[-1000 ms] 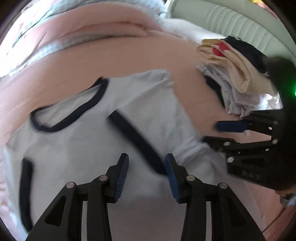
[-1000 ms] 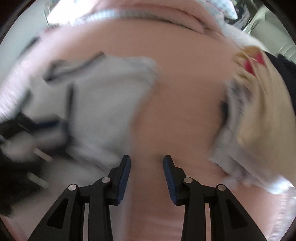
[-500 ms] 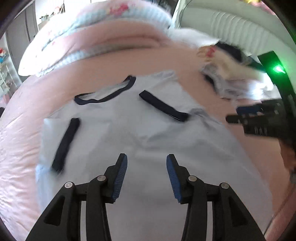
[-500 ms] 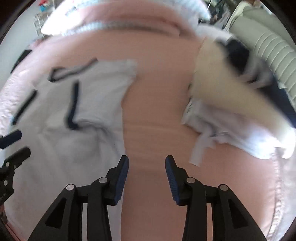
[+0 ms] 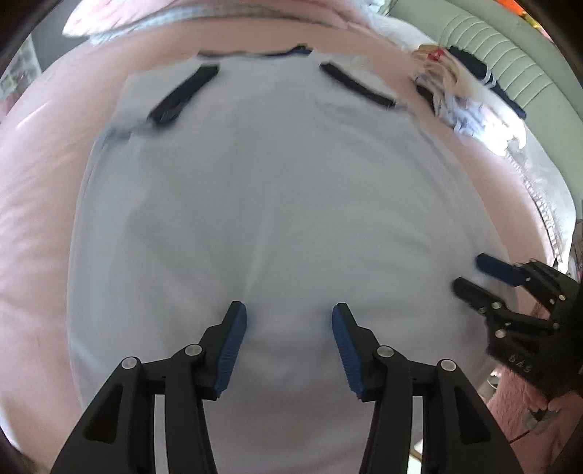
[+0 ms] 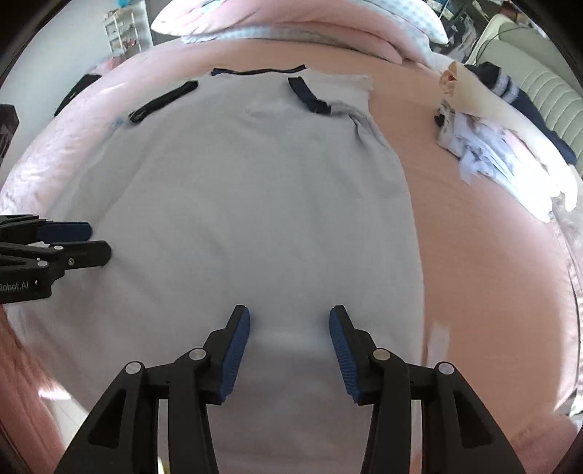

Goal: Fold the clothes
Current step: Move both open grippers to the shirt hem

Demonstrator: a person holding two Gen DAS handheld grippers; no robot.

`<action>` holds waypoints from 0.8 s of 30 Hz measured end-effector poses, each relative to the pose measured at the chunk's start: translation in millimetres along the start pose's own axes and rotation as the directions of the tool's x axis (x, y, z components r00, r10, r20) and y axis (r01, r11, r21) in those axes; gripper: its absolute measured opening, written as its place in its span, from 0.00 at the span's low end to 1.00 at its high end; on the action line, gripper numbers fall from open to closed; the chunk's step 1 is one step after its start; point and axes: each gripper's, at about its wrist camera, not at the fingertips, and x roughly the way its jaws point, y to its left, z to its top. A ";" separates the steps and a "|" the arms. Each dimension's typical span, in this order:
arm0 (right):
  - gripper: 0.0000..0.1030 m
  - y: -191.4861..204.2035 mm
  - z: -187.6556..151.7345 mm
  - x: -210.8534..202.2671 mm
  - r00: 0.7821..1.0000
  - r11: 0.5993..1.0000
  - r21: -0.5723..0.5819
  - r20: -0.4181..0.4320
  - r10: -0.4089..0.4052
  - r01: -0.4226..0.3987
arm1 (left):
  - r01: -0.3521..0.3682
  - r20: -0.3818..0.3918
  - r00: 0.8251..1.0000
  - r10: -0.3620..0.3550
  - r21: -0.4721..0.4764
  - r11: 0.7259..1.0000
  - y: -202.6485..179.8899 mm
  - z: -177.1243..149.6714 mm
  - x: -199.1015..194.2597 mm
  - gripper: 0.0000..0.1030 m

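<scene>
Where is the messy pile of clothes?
In both views, the clothes pile sits on the pink bed, far right of the white shirt.

My bed (image 6: 473,255) wears a pink sheet; a pale blue shirt (image 6: 255,204) with dark trim lies spread flat on it, collar at the far end; a heap of clothes (image 6: 503,146) sits well apart on the right; pink and checked bedding (image 6: 328,25) is bunched beyond the collar.

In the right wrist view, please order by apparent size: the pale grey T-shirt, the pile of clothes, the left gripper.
1. Pale grey T-shirt with navy trim
2. Pile of mixed clothes
3. Left gripper, only partly in frame and nearer the camera, so unsure.
</scene>
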 end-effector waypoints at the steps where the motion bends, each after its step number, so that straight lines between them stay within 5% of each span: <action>1: 0.45 -4.2 -6.9 -3.4 1.000 1.000 0.016 0.001 0.006 -0.006 | -0.020 0.015 1.000 0.020 0.007 1.000 -3.8 -10.3 -1.7 0.47; 5: 0.45 -19.0 -35.2 -12.3 0.999 0.994 0.099 0.028 0.042 -0.045 | -0.096 0.064 0.993 0.094 0.024 0.995 -20.1 -51.0 -10.3 0.50; 16: 0.46 -15.7 -54.8 -22.6 0.998 0.995 0.090 0.028 -0.048 0.045 | -0.078 0.001 0.997 0.078 0.051 0.996 -28.7 -101.8 -31.3 0.52; 21: 0.46 -31.3 -57.8 -45.5 0.986 0.980 0.197 0.164 -0.029 -0.004 | -0.033 0.215 0.975 0.051 -0.085 0.996 -13.7 -86.8 -62.5 0.52; 24: 0.46 -37.5 -58.6 -53.0 0.982 0.974 0.227 0.186 -0.043 0.000 | -0.046 0.231 0.970 0.073 -0.120 0.992 -9.7 -74.8 -51.7 0.52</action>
